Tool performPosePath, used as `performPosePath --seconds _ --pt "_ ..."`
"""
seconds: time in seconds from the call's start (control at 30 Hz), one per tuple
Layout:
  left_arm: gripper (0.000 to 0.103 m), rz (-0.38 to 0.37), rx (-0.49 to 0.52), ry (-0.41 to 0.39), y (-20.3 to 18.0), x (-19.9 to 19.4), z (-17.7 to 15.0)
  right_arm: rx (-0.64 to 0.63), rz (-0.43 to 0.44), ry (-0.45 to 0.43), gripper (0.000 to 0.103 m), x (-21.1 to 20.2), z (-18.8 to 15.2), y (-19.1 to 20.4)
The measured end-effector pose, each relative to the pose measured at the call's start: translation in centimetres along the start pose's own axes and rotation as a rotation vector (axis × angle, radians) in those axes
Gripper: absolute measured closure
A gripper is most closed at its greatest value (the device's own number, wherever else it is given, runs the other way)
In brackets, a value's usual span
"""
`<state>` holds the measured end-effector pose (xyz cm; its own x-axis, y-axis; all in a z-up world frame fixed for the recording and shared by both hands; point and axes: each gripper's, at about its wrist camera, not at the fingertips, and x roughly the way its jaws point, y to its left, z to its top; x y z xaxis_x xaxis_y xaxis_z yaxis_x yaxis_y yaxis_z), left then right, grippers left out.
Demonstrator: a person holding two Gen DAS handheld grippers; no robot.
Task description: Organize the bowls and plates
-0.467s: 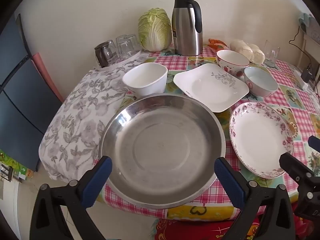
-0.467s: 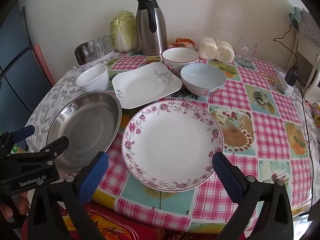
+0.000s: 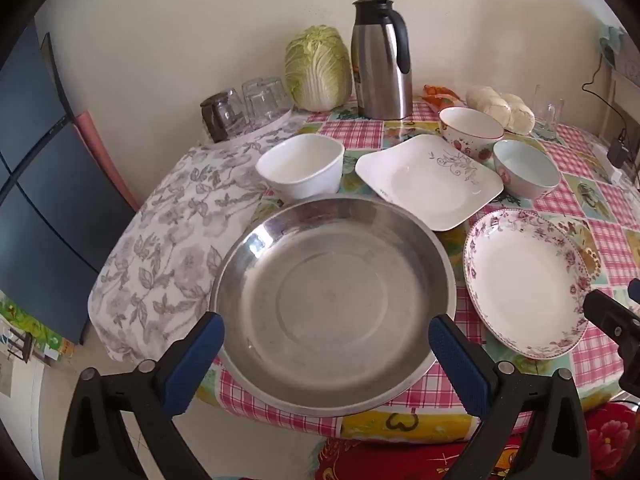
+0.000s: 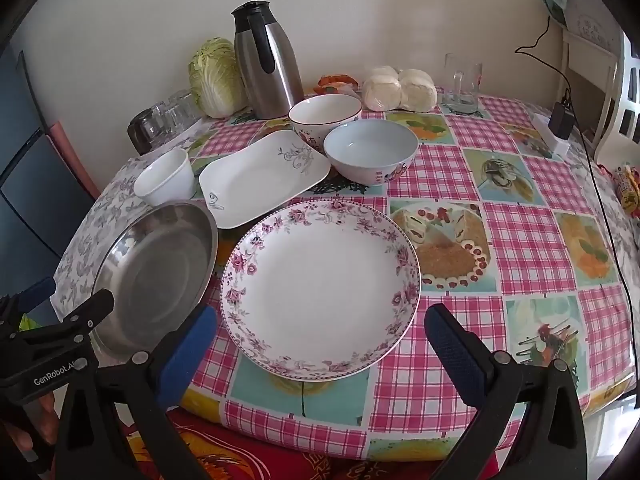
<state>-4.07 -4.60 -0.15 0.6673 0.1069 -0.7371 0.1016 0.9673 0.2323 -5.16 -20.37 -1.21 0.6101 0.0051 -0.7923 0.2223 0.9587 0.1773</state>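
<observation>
**Both grippers wide open at the near edge, each facing its own dish**

The steel pan point(image 3: 332, 304) lies straight ahead of the left gripper point(image 3: 326, 354), its near rim seen between the two blue pads, which stand fully apart and press on nothing. The floral plate point(image 4: 320, 288) lies the same way before the right gripper point(image 4: 320, 354), whose jaws are also spread wide and empty. Each hand is thus judged nearer to one dish: the left to the pan, the right to the plate. Both dishes are round, so no long axis is offered; a grip would have to be taken on the near rim.

The pan is shallow, shiny and empty, and overhangs the near edge of the table point(image 4: 520, 240) slightly. The plate is white with a pink flower border, empty, just right of the pan; whether the rims touch cannot be told.

Farther back are set a square plate point(image 4: 264, 176), a white bowl point(image 4: 166, 178) to its left, and a pale blue bowl point(image 4: 370, 152) and a strawberry-patterned bowl point(image 4: 324, 118) to its right. Nothing is stacked yet, so the task is judged barely begun.
</observation>
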Motion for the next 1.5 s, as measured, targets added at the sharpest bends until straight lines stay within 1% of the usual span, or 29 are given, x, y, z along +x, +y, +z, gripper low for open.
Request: performPosePath --seconds 0.07,0.17,0.23,0.5,0.8,1.5 --pt "0.000 -0.015 -0.028 0.018 0.7 0.3 -0.6 -0.004 0.000 0.004 0.000 0.0 0.0 0.0" --pt "0.000 -0.036 -0.054 0.052 1.8 2.0 0.9 -0.012 -0.003 0.000 0.000 0.1 -0.1 0.4" --pt "0.000 -0.083 -0.041 0.065 5.4 2.3 1.7 -0.017 -0.003 0.001 0.000 0.1 -0.1 0.5" --pt "0.000 -0.068 -0.014 0.072 5.1 1.8 2.0 -0.013 -0.005 -0.005 0.000 0.0 -0.2 0.5" --pt "0.000 -0.054 0.011 0.066 5.8 1.8 2.1 -0.015 -0.002 -0.009 0.000 -0.1 -0.2 0.5" --pt "0.000 -0.034 0.000 0.068 6.0 1.9 2.0 -0.026 -0.003 -0.005 0.000 0.1 -0.3 0.9"
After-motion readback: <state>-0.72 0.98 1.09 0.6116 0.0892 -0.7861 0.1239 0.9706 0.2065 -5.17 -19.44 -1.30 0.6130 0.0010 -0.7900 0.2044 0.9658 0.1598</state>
